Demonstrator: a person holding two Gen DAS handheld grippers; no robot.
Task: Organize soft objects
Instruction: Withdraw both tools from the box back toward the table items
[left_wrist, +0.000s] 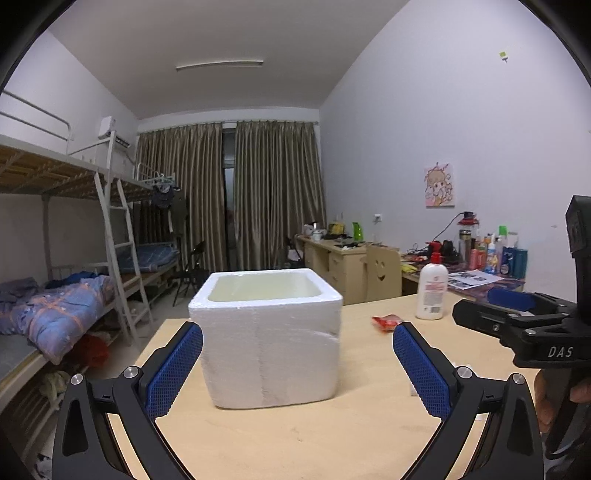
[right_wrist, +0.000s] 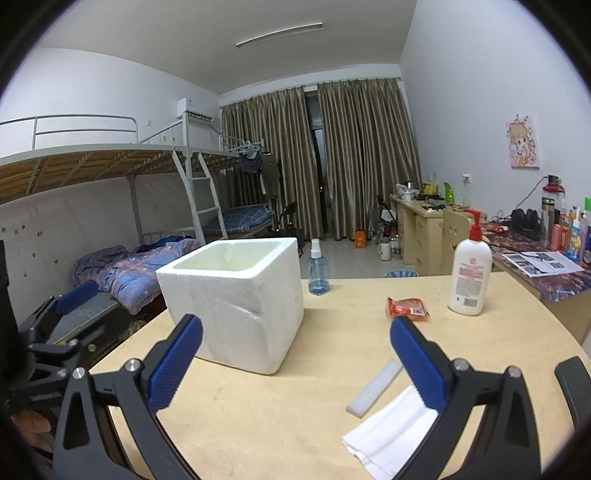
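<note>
- Counter (right_wrist: 295, 424) carries everything, and nothing looks sorted yet as far as I can tell.
- Foam box (left_wrist: 267, 332) sits dead ahead between the left gripper (left_wrist: 297, 363) fingers, near but not touched. What shows of the inside looks bare, though the bottom is hidden. In the right view it's ahead and toward the left finger.
- Lotion bottle (right_wrist: 469, 273) stands far ahead, past the right finger. Probably not part of the job, it's a hard thing.
- White cloth (right_wrist: 388, 435) lies folded right under the right finger of the right gripper (right_wrist: 295, 360), partly covered by it. My guess is that goes in first.
- Spray bottle (right_wrist: 318, 267) stands behind the box.
- Red packet (right_wrist: 406, 308) lies loose just beyond the right fingertip.
- White strip (right_wrist: 375, 387) lies between the fingers, just beside the cloth.
- Both sets of fingers are spread wide, holding nothing. So basically zero done, all the loose soft stuff is left to pick up.
</note>
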